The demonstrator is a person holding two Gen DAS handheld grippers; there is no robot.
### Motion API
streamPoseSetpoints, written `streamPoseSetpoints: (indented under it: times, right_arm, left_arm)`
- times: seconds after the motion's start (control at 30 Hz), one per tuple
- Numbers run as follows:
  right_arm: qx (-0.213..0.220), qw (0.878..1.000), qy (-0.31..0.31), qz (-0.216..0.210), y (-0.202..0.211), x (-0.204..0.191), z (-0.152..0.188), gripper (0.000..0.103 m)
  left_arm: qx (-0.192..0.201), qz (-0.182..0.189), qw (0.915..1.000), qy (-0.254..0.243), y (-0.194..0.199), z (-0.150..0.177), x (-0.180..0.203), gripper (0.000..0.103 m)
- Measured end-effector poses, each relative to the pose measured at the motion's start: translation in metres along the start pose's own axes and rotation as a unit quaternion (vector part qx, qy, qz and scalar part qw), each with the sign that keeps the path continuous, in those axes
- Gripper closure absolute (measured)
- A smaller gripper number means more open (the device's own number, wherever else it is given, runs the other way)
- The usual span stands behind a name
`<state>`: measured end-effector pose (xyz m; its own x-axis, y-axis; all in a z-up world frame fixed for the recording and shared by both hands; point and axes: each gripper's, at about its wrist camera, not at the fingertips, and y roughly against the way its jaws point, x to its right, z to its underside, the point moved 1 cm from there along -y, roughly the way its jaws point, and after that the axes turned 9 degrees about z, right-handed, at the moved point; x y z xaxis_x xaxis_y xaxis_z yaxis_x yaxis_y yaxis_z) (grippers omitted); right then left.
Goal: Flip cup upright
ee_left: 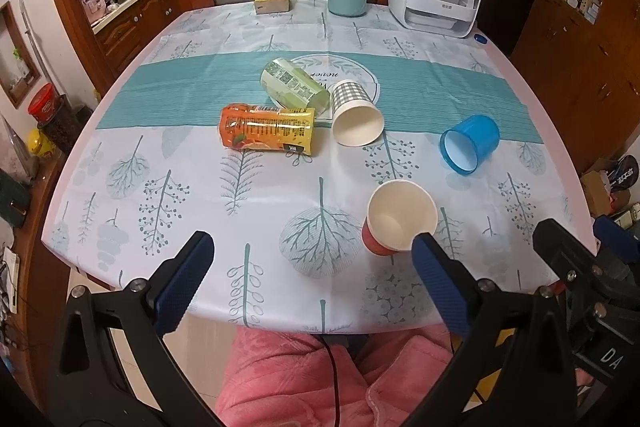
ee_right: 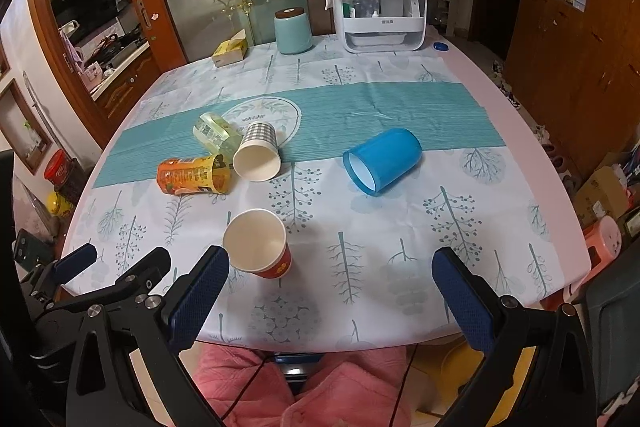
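Red paper cup (ee_left: 394, 223) upright near the table's (ee_left: 120, 187) front edge, mouth up. Blue cup (ee_left: 470, 143) on its side toward the right edge, long axis slanting, mouth facing the front edge and a little left, base toward the far right corner. Checked paper cup (ee_left: 356, 113) on its side mid-table, mouth toward the front edge. Orange cup (ee_left: 266, 127) and green cup (ee_left: 296, 85) lie beside it. Left gripper (ee_left: 312, 247) and right gripper (ee_right: 330, 263) hover at the front edge, jaws wide apart, holding nothing.
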<state>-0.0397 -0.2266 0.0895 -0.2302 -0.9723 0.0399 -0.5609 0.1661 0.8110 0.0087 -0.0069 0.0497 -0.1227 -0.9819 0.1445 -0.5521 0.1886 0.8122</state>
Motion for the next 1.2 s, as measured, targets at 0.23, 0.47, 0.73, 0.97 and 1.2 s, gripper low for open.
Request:
streamPoseSetpoints:
  times: [0.23, 0.47, 0.73, 0.97, 1.2]
  right_arm:
    - [-0.002, 1.000, 0.000, 0.002, -0.004, 0.000, 0.000, 0.001]
    - [-0.007, 1.000, -0.006, 0.004, -0.012, 0.002, 0.001, 0.001]
    - [-0.009, 1.000, -0.007, 0.005, -0.016, 0.001, 0.000, 0.001]
    - [-0.010, 1.000, -0.007, 0.004, -0.017, 0.002, 0.000, 0.001]
    - [-0.009, 1.000, -0.006, 0.004, -0.017, 0.002, 0.000, 0.001]
  left_arm:
    - [0.016, -0.016, 0.9996, -0.016, 0.000, -0.001, 0.006, 0.004]
    - [0.010, -0.016, 0.9996, -0.021, -0.007, -0.002, 0.008, 0.004]
    - [0.011, -0.017, 0.9996, -0.022, -0.008, -0.002, 0.007, 0.004]
    - [0.012, -0.021, 0.9994, -0.023, -0.012, -0.002, 0.004, 0.004]
    - [0.025, -0.033, 0.9988, -0.025, -0.010, -0.002, 0.006, 0.004]
